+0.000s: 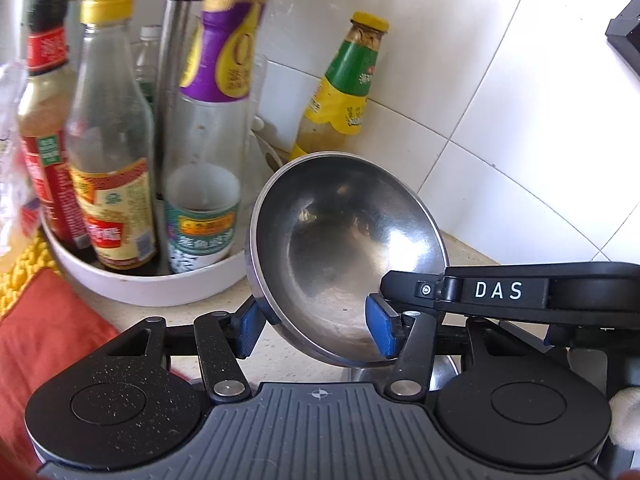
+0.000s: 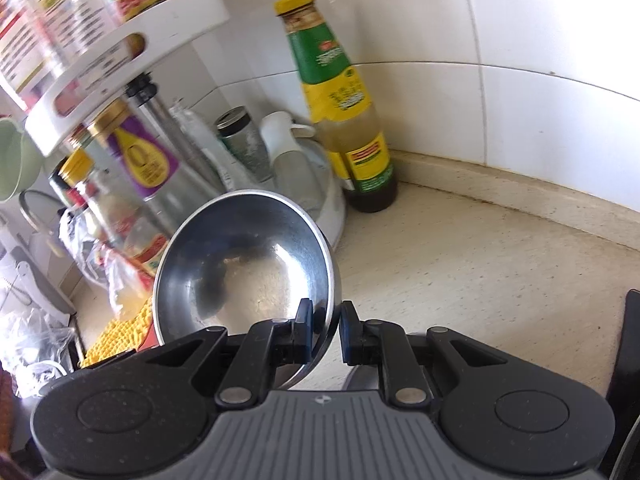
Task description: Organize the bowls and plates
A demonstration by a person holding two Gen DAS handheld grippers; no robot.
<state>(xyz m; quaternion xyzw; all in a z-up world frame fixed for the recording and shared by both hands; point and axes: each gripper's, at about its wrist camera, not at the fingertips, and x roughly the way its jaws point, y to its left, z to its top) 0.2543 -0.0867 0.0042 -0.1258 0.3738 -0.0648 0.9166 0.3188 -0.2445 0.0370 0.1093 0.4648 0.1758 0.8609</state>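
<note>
The steel bowl (image 2: 244,264) hangs tilted above the worktop (image 2: 460,264) beside the bottle rack (image 1: 160,284), its rim clenched by the right gripper (image 2: 325,330). The left gripper (image 1: 316,326) straddles it, pads released. It looks light, stiff and slick; the rim is the place to pinch.

Straddling the tilted steel bowl (image 1: 348,248) with the left gripper (image 1: 316,330), blue pads (image 1: 382,328) apart, beside a white condiment tray (image 1: 160,284).
</note>
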